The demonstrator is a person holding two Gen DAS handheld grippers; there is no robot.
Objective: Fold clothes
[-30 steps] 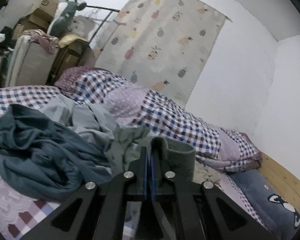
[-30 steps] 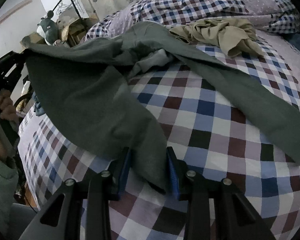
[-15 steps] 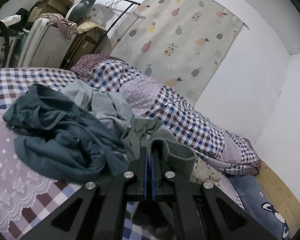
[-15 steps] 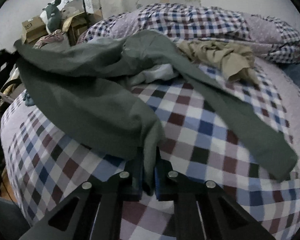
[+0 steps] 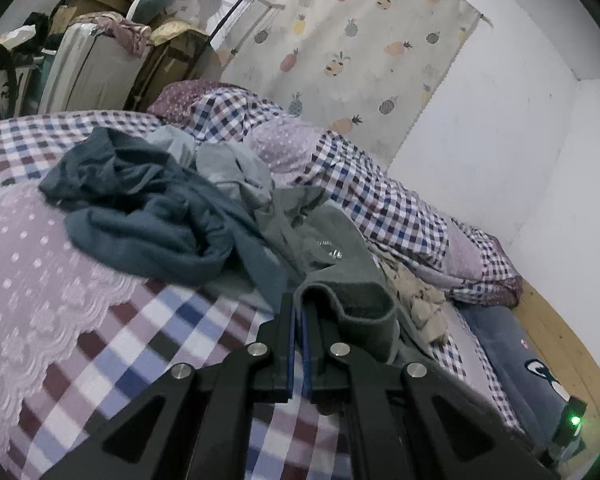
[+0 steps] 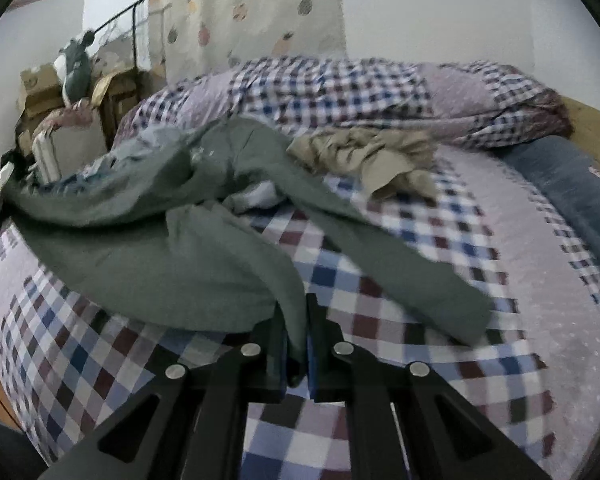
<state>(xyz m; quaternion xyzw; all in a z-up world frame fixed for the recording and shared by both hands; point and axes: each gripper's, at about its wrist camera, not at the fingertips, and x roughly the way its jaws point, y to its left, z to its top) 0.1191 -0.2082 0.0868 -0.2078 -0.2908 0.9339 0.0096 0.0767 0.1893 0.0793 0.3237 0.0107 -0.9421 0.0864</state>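
Note:
A grey-green long-sleeved garment [image 6: 172,256] lies spread over the checked bed [image 6: 440,364], one sleeve [image 6: 412,272] trailing to the right. My right gripper [image 6: 297,312] is shut on the garment's near hem, and the cloth rises from the bed into its jaws. In the left wrist view my left gripper [image 5: 298,304] is shut on another edge of the same grey-green garment [image 5: 352,300], which folds over the right finger. The rest of the garment [image 5: 320,240] runs back toward a pile of clothes.
A dark teal garment [image 5: 152,220] and a light grey one [image 5: 232,168] are heaped on the bed. A beige garment [image 6: 372,152] lies crumpled near the rolled checked quilt [image 6: 340,92]. A blue pillow [image 6: 572,184] sits at the right, boxes and a suitcase [image 5: 88,68] beyond the bed.
My right gripper went from open around the hem to shut on it, then lifted it off the bed. My left gripper, still shut on the cloth, moved lower and nearer the bed.

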